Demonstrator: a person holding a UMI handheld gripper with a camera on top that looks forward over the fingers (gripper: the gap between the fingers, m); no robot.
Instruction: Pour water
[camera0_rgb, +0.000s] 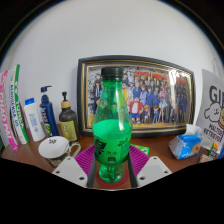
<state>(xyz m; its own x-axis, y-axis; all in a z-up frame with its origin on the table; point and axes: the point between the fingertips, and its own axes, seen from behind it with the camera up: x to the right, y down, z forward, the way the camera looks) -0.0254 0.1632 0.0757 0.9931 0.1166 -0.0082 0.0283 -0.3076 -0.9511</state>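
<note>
Far left: we see a tall green and red package (12, 105) standing against the wall, with a white bottle (33, 119) and a blue-capped bottle (48, 108) just beside it.
Pump bottle: a dark pump bottle (67, 120) stands next, in front of the frame's left end.
Cup: a white cup (54, 149) sits on the brown worktop (160, 146), near our left finger.
Green bottle: the green bottle (111, 125), black-capped and upright, stands between our fingers, its lower body against the pink pads (86, 160).
Gripper: our gripper (111, 172) is clamped on the green bottle, both fingers pressing its sides.
Behind: a dark framed group photo (150, 95) leans at the wall.
Right: a blue tissue pack (186, 146) lies on the worktop, and a white printed card (211, 115) stands beyond it.
</note>
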